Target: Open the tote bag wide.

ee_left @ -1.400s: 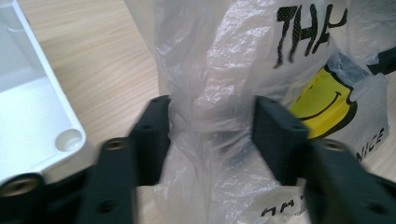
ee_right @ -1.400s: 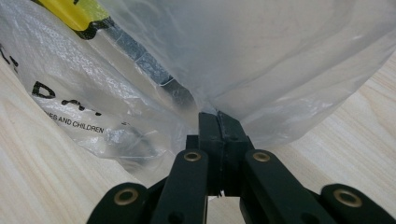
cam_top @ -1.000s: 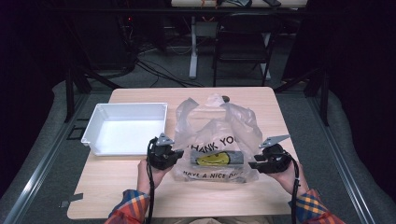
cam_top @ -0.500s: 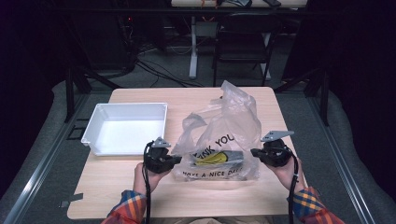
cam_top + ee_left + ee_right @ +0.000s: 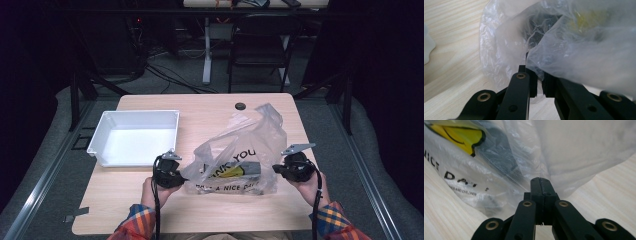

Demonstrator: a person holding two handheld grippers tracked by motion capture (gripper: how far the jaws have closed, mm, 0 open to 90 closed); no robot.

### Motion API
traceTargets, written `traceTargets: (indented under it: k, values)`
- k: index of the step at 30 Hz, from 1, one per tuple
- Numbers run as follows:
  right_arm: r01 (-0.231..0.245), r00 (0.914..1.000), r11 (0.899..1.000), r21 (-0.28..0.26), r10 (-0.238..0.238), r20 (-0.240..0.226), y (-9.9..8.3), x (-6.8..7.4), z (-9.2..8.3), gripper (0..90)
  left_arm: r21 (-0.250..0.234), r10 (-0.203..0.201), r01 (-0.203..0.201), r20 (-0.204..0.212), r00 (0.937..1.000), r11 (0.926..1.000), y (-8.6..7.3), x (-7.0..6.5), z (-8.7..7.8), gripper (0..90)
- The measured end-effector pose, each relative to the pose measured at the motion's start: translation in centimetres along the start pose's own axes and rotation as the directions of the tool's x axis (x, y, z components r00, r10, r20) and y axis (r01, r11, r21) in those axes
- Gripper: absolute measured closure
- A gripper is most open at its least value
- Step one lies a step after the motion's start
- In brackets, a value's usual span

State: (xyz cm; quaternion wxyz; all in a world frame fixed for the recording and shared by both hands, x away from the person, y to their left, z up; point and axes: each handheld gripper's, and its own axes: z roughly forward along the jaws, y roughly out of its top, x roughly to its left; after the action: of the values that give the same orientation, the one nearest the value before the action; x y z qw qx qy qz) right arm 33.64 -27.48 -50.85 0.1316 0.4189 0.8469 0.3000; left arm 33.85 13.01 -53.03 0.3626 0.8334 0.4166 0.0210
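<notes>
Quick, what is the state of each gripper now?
Left gripper: shut on the bag, pinching its plastic.
Right gripper: just closed, shut on the bag's other side.

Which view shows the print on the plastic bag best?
The high view: the plastic bag faces the camera whole, its black lettering and yellow patch in one piece. The right gripper view shows the bag close, with only the yellow corner and part of the lettering. The left gripper view shows crumpled film and a blurred yellow smudge.
</notes>
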Motion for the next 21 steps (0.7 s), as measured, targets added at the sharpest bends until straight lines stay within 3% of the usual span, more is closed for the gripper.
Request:
traceTargets:
  k: [2,3,4,5,8,9,10,12,15,16,17,21]
  values:
    - [-0.003,0.9999,1.000,0.018,0.003,0.012,-0.3,0.1,0.4,90.0,0.005,-0.007,0.007,-0.002,1.0000,1.0000,-0.1,0.1,0.1,85.7]
    - [0.009,0.9994,0.998,0.054,-0.011,0.034,-0.4,0.0,0.4,90.0,0.016,-0.006,0.006,-0.005,1.0000,0.9999,-0.1,0.2,0.2,85.8]
    - [-0.009,0.9952,0.999,0.037,0.005,0.097,-0.6,0.1,1.0,90.0,0.020,-0.004,0.004,-0.007,1.0000,0.9998,-0.1,0.3,0.3,85.9]
    - [0.006,1.0000,0.997,0.082,-0.006,0.000,-0.6,-0.3,0.8,90.0,0.035,-0.004,0.004,-0.012,0.9999,0.9994,-0.1,0.3,0.6,86.1]
    - [-0.017,0.9998,0.997,0.072,0.017,-0.002,-0.7,-0.3,1.3,90.0,0.045,-0.003,0.004,-0.015,0.9999,0.9990,-0.1,0.3,0.9,86.1]
    - [-0.002,1.0000,0.994,0.105,0.002,-0.002,-0.8,-0.6,1.4,90.0,0.055,0.005,-0.005,-0.016,0.9999,0.9985,-0.1,0.4,1.0,86.4]
    - [-0.018,0.9995,0.995,0.094,0.020,-0.024,-0.9,-0.6,1.8,90.0,0.049,0.006,-0.005,-0.028,0.9996,0.9988,0.0,0.3,1.2,86.6]
    - [-0.017,0.9996,0.995,0.099,0.019,-0.022,-1.0,-0.7,1.8,90.0,0.056,0.012,-0.010,-0.031,0.9995,0.9984,0.0,0.3,1.2,86.7]
    - [-0.014,0.9991,0.997,0.072,0.017,-0.039,-0.9,-0.9,1.2,70.6,0.060,0.014,-0.012,-0.035,0.9993,0.9981,0.1,0.3,1.4,86.7]
    - [-0.005,0.9980,1.000,0.028,0.006,-0.063,-0.7,-0.9,0.3,61.5,0.058,0.014,-0.012,-0.035,0.9993,0.9982,0.1,0.3,1.4,86.7]
    - [-0.005,0.9980,1.000,0.028,0.006,-0.063,-0.7,-0.9,0.3,61.5,0.058,0.014,-0.012,-0.035,0.9993,0.9983,0.1,0.3,1.4,86.7]
    - [0.025,0.9987,0.998,-0.053,-0.027,-0.044,0.1,-0.3,-1.8,51.4,0.059,0.014,-0.012,-0.040,0.9991,0.9982,0.1,0.4,1.4,86.7]
